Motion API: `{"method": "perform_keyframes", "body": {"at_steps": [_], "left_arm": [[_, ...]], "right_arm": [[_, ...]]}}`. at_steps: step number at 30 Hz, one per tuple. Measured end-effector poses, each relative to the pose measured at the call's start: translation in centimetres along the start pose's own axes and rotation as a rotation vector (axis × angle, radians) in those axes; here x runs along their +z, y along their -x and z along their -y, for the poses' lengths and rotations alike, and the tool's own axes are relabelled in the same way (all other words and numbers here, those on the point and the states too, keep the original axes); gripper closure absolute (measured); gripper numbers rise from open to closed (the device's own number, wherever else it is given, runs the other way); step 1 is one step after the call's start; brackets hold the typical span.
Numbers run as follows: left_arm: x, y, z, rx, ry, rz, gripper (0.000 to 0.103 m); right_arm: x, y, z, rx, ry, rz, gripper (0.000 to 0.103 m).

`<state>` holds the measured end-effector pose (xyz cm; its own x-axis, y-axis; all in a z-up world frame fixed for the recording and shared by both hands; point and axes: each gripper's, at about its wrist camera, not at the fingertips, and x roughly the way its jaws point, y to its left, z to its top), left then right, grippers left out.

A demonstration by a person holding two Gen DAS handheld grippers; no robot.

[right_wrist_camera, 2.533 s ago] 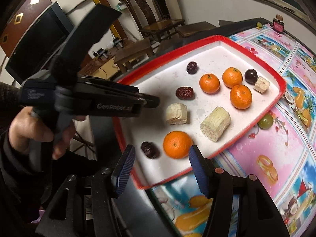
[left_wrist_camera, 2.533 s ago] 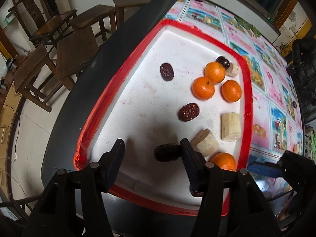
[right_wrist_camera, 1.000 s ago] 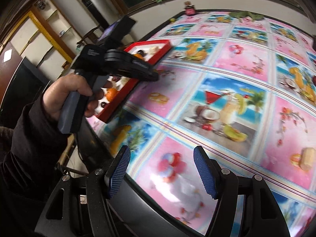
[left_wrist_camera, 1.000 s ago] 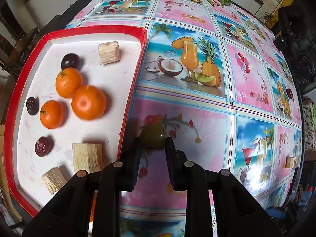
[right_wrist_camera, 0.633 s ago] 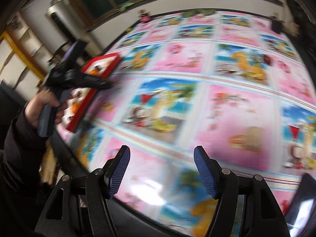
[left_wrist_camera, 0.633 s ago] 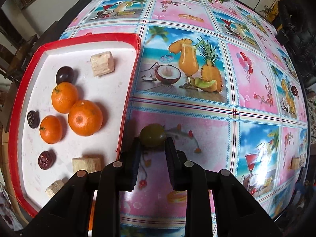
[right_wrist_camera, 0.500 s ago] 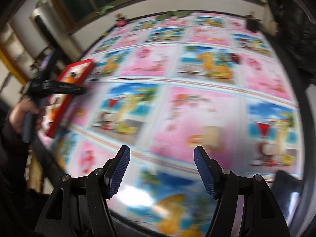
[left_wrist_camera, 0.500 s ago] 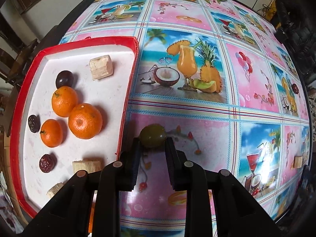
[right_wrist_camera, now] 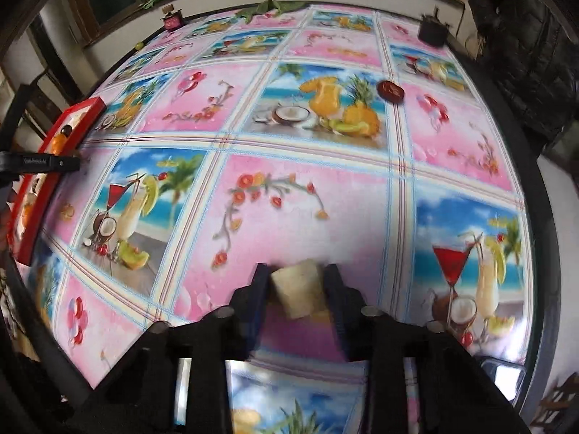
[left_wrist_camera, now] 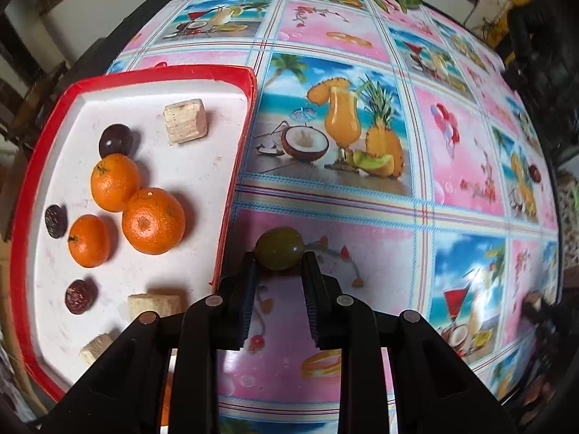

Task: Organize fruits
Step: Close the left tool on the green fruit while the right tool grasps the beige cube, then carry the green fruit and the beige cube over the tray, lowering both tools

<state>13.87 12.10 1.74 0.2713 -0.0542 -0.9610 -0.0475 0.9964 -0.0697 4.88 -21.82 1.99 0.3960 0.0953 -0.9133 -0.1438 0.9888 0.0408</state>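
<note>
Tablecloth (left_wrist_camera: pixel 362 224) glossy printed plastic; tray (left_wrist_camera: pixel 231 166) matt white inside, red rim; grape (left_wrist_camera: pixel 279 247) smooth, shiny.

Bright daylight, fisheye warp, right-view blur

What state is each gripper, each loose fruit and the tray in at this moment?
Left gripper: shut on the green fruit, just outside the tray's right edge.
Right gripper: jaws closing, pale chunk between them, pads at its sides.
Tray: on the tablecloth, holding oranges, dark fruits and pale chunks.
Dark red fruit: loose on the tablecloth, far from the tray.
</note>
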Motion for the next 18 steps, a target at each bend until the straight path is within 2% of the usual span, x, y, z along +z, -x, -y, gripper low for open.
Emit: {"method": "perform_keyframes", "body": {"at_steps": [3,8,13,15,16,18], "left_arm": [[0.4,-0.2,-0.3,-0.01,0.031,-0.004,0.079],[0.8,-0.3,0.1,-0.003,0.035,-0.01,0.069],[0.7,-0.6,1.5,0.046,-0.018,0.011,0.067],[0.6,-0.7,1.7,0.052,-0.033,0.022,0.072],[0.5,-0.6,1.9,0.058,-0.048,0.031,0.082],[0.2,-0.6,2.2,0.059,-0.066,0.035,0.081]], "right_arm": [[0.4,0.2,-1.6,0.052,0.015,0.016,0.072],[1.1,0.7,-4.3,0.105,0.056,0.037,0.072],[1.7,0.8,-6.5,0.145,0.086,0.052,0.072],[1.8,0.8,-7.3,0.165,0.099,0.056,0.072],[1.9,0.8,-7.5,0.172,0.103,0.057,0.072],[1.8,0.7,-8.4,0.188,0.117,0.056,0.072]]}}
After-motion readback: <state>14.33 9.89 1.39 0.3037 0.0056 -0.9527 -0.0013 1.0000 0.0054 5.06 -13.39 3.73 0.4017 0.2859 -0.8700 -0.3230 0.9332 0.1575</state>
